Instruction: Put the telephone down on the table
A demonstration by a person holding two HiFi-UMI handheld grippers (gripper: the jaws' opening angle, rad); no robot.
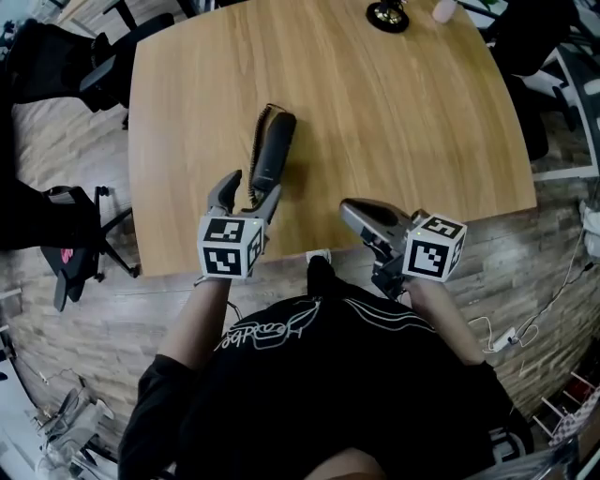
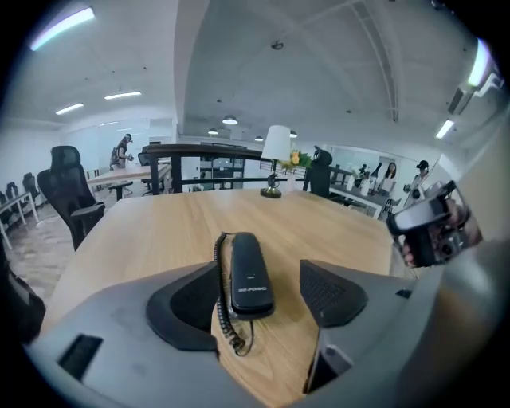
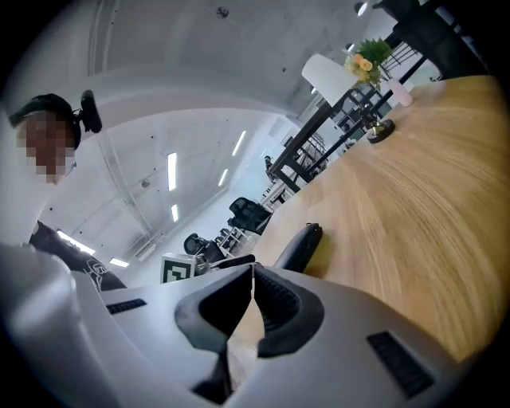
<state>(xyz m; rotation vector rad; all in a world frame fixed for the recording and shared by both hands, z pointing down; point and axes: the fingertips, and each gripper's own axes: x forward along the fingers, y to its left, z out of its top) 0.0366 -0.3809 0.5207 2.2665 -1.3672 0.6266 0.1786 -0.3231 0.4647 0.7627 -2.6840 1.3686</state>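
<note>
The black telephone handset (image 1: pixel 274 155) lies flat on the wooden table (image 1: pixel 403 122), and its coiled cord (image 1: pixel 258 141) runs along its left side. My left gripper (image 1: pixel 251 187) is open at the handset's near end. In the left gripper view the handset (image 2: pixel 251 275) rests on the wood between the two pads (image 2: pixel 185 307), with a gap on either side. My right gripper (image 1: pixel 347 208) hovers at the table's near edge, to the right of the handset. Its jaws (image 3: pixel 253 271) are shut with nothing in them, and the handset (image 3: pixel 299 249) shows beyond them.
A lamp base (image 1: pixel 387 14) stands at the table's far edge, with its white shade (image 2: pixel 276 147) in the left gripper view. Black office chairs (image 1: pixel 70 244) stand on the floor to the left of the table. My body is close to the near edge.
</note>
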